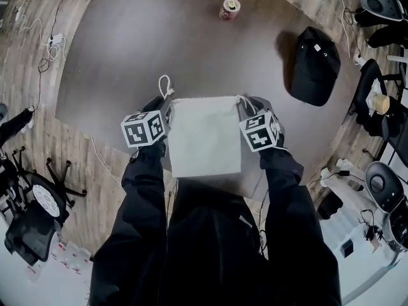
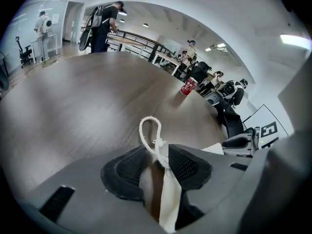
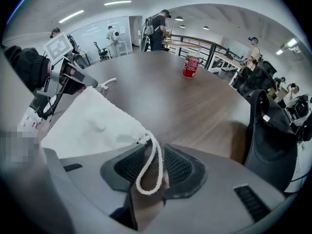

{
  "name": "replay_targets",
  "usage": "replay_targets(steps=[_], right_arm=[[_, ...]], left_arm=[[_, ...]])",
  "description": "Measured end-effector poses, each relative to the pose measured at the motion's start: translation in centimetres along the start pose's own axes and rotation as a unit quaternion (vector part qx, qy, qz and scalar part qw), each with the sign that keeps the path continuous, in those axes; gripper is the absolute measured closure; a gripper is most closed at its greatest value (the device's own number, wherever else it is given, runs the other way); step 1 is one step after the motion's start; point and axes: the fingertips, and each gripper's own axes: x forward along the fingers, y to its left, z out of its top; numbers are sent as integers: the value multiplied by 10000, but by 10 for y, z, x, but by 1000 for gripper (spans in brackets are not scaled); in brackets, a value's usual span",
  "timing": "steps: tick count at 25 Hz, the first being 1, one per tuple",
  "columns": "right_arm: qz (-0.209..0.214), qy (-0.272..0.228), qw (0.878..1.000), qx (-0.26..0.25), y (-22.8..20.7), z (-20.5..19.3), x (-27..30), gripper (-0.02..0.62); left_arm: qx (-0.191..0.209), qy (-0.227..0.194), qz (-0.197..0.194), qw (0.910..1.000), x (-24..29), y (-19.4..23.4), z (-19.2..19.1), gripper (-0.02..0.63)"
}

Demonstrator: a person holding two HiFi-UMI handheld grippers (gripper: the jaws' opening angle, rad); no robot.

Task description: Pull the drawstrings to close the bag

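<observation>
A flat white drawstring bag (image 1: 205,136) lies on the dark wooden table (image 1: 146,37), close to its near edge. My left gripper (image 1: 164,107) sits at the bag's top left corner. In the left gripper view its jaws (image 2: 157,165) stand apart, with the left cord loop (image 2: 148,129) and a strip of bag corner (image 2: 171,199) lying loose in the gap. At the top right corner is my right gripper (image 1: 247,108). Its jaws (image 3: 153,167) are also apart, and the right cord loop (image 3: 147,172) hangs slack between them, with the bag (image 3: 92,126) spreading off to the left.
A red can (image 1: 229,9) stands at the far side of the table and a black cap (image 1: 314,65) lies to the right. Office chairs (image 1: 382,183) and cables ring the table. Several people stand in the background of both gripper views.
</observation>
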Motion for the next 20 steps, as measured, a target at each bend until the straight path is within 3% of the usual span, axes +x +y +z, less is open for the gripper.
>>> replay_targets(steps=[5,11,20], right_arm=[[141,129,9997,158,-2,-1,15,445],[245,143,9981,550,0,0,19,490],[-80,26,9986,522,7,-1,17,566]], left_arm=[[-91,298,-10,9995,13,5,-2,443],[38,315,370,9988,15,20,-1,562],[-256,77,352,9990,5,21,-3,568]])
